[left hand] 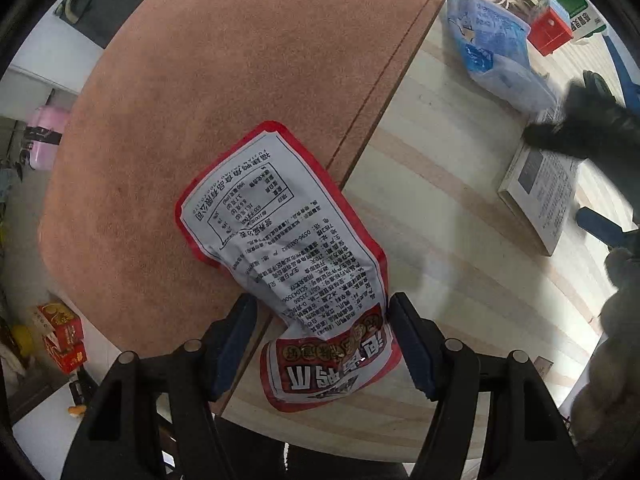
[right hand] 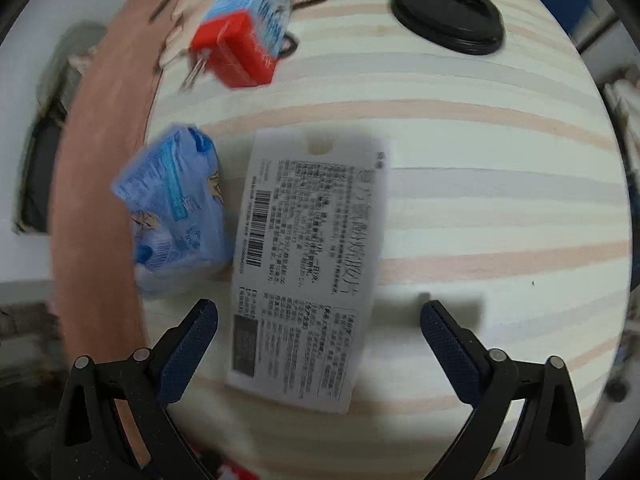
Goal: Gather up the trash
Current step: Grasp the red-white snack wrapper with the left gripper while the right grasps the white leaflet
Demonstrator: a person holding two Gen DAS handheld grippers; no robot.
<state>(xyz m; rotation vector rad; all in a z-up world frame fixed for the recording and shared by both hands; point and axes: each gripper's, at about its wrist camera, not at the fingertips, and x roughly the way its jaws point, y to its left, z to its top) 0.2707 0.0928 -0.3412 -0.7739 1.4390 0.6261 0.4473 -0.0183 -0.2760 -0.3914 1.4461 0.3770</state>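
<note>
**Striped table, white floor**

A table (right hand: 480, 208) covered in pale cloth with pink and grey stripes carries a terracotta-brown border band (left hand: 224, 92) along 1 side. Beyond its edge lies a white floor (left hand: 52, 60). A pink container (left hand: 42, 140), possibly a bin, stands there, blurred and small.

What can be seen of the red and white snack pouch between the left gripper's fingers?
The snack pouch is a crinkled, glossy plastic packet, red-edged, with a white back panel of printed text and a nutrition table; its lower end is folded over, showing red front artwork. It looks flat and probably empty. It lies across the seam between the brown board and the striped tabletop. The left gripper straddles its lower part, the right finger pad at its edge; a firm grip cannot be confirmed.
</note>
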